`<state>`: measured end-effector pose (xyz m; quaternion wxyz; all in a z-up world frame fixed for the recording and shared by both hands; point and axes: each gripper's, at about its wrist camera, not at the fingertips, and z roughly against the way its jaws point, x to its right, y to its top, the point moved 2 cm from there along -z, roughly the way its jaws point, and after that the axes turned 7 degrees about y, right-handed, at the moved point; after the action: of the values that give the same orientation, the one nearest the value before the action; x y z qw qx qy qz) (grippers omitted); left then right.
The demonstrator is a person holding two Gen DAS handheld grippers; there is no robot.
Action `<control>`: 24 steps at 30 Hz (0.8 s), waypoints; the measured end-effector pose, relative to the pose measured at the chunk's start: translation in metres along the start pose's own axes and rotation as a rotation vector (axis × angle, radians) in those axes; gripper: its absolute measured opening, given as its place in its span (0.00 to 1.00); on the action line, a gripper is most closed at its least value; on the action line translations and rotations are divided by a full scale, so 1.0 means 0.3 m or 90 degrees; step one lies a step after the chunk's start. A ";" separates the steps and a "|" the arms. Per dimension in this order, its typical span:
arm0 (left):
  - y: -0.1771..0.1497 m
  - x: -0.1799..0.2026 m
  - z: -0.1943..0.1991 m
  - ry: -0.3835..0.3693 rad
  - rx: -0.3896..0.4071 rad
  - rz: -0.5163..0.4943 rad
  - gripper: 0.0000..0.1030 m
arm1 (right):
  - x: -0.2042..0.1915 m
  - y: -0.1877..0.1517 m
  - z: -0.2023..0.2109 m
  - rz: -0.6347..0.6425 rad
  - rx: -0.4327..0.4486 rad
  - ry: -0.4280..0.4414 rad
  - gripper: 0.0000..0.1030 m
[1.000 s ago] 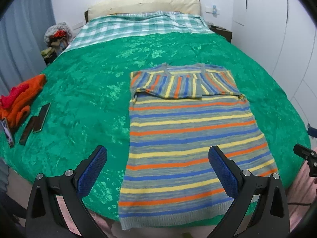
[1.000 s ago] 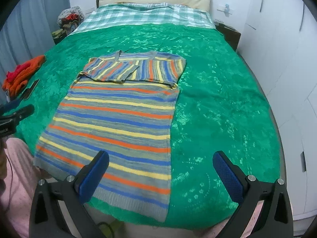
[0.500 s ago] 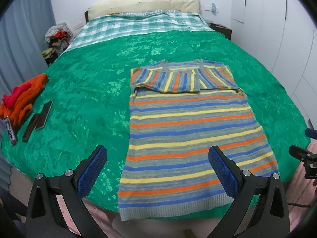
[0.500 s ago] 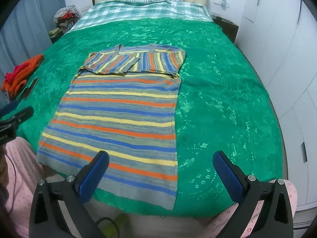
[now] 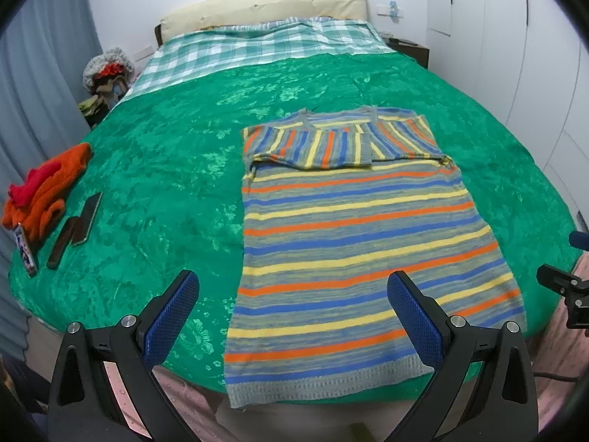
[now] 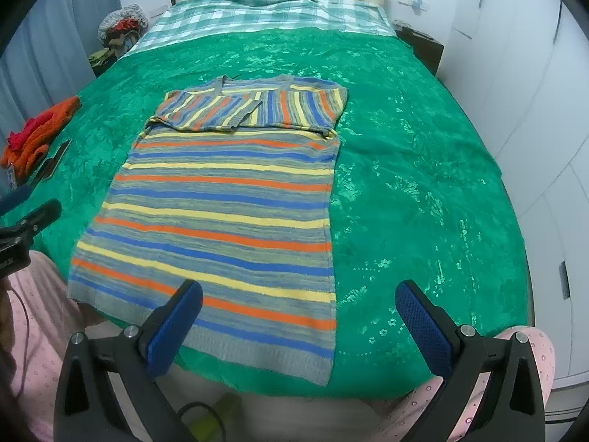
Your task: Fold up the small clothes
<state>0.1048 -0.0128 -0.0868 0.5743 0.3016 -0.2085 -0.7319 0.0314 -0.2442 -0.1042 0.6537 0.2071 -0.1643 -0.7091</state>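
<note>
A striped knit sweater (image 5: 353,243), grey with orange, blue and yellow bands, lies flat on the green bedspread (image 5: 165,169) with both sleeves folded across its chest. Its hem hangs at the near bed edge. It also shows in the right wrist view (image 6: 228,206). My left gripper (image 5: 291,313) is open and empty, held above the hem's left part. My right gripper (image 6: 298,316) is open and empty, above the hem's right corner. Neither touches the cloth.
An orange and red garment pile (image 5: 44,188) and dark flat objects (image 5: 83,219) lie at the bed's left edge. A checked sheet (image 5: 257,48) and pillow (image 5: 265,3) lie at the head. White wardrobes (image 6: 533,73) stand at right. My pink-clad legs (image 6: 478,386) are below.
Both grippers have pulled back toward the foot of the bed and risen a little; more of the hem and bed edge shows. The sweater has not moved.
</note>
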 end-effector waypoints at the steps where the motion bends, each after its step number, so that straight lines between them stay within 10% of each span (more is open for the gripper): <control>1: 0.000 0.002 0.001 0.000 0.000 -0.003 0.99 | -0.001 0.000 0.000 0.001 -0.001 0.001 1.00; 24: -0.008 0.021 -0.020 0.002 -0.019 -0.024 0.99 | -0.017 -0.005 -0.010 0.001 -0.011 0.005 1.00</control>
<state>0.1063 -0.0180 -0.0940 0.5649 0.2980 -0.1909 -0.7454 0.0319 -0.2388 -0.1072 0.6567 0.2037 -0.1556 -0.7093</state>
